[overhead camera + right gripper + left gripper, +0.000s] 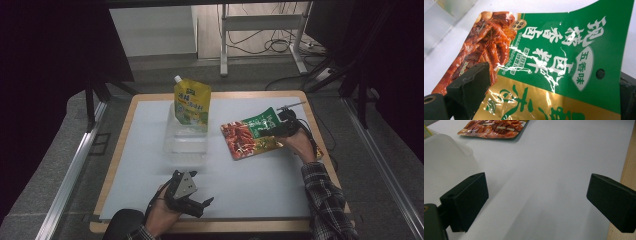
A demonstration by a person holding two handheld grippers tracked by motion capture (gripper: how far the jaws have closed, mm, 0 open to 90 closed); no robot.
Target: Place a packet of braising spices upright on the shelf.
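Snack pouch (251, 133) (green, gold, glossy) gripped by right tongs (283, 128); left tongs (192, 199) gape.

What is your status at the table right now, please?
Right gripper shut on snack packet, one edge raised off the table. Left gripper open, idle near front edge. Clear container with yellow pouch sits beside packet, apart.

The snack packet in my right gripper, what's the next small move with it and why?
Probably lift the snack packet slightly and carry it toward the clear container. The right gripper appears shut on its green end, while the far end still seems to rest on the table. The left gripper waits open near the front edge.
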